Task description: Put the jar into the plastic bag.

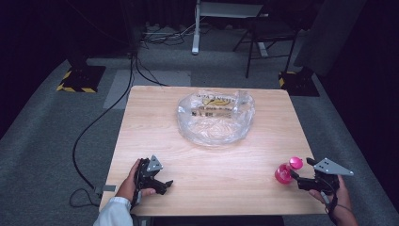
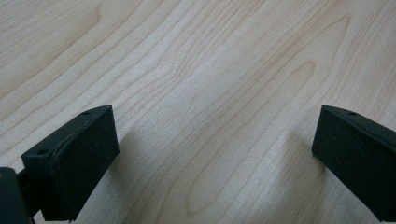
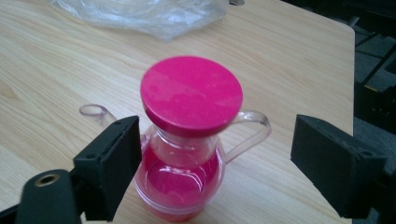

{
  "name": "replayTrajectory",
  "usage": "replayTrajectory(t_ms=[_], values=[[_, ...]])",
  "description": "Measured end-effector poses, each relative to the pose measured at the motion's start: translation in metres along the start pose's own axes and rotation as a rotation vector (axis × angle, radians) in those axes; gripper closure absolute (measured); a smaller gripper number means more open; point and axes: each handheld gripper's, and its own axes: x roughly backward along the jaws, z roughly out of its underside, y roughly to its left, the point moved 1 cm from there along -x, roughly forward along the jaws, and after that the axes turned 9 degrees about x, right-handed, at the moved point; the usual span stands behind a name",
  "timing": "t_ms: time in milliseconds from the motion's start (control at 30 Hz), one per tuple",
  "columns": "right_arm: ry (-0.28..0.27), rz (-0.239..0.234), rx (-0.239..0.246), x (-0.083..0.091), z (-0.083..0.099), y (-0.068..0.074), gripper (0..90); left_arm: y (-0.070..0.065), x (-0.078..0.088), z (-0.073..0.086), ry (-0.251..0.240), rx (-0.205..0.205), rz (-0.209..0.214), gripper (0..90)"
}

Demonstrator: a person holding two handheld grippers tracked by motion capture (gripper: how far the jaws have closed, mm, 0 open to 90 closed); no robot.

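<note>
Right gripper [image 3: 212, 161] jaws astride pink jug [image 3: 187, 140], seemingly untouching.

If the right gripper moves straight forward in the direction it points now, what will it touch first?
Most likely the pink bottle: it stands between the open jaws of the right gripper, directly ahead. The left jaw looks very near its body, the right jaw apart. The clear plastic bag lies farther behind.
</note>
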Motion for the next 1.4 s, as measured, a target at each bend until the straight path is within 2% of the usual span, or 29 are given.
replayTrajectory(t_ms=[200, 333, 500, 533, 667, 767, 1200, 1400], values=[[-0.026, 0.001, 0.029, -0.003, -0.008, 0.002, 21.6, 0.000, 0.000, 0.000, 0.000, 0.000, 0.000, 0.2], [-0.022, 0.006, 0.049, -0.008, -0.012, 0.003, 25.6, 0.000, 0.000, 0.000, 0.000, 0.000, 0.000, 0.2], [-0.029, 0.016, 0.055, -0.011, -0.013, 0.003, 31.9, 0.000, 0.000, 0.000, 0.000, 0.000, 0.000, 0.2], [-0.041, 0.017, 0.064, -0.011, -0.013, 0.004, 35.9, 0.000, 0.000, 0.000, 0.000, 0.000, 0.000, 0.2], [-0.044, 0.015, 0.082, -0.012, -0.013, 0.005, 39.0, 0.000, 0.000, 0.000, 0.000, 0.000, 0.000, 0.2], [-0.047, 0.000, 0.111, -0.014, -0.014, 0.007, 46.4, 0.000, 0.000, 0.000, 0.000, 0.000, 0.000, 0.2], [-0.060, -0.007, 0.093, -0.015, -0.021, 0.008, 48.3, 0.000, 0.000, 0.000, 0.000, 0.000, 0.000, 0.2], [-0.062, 0.003, 0.090, -0.016, -0.037, 0.009, 48.4, 0.000, 0.000, 0.000, 0.000, 0.000, 0.000, 0.2]])
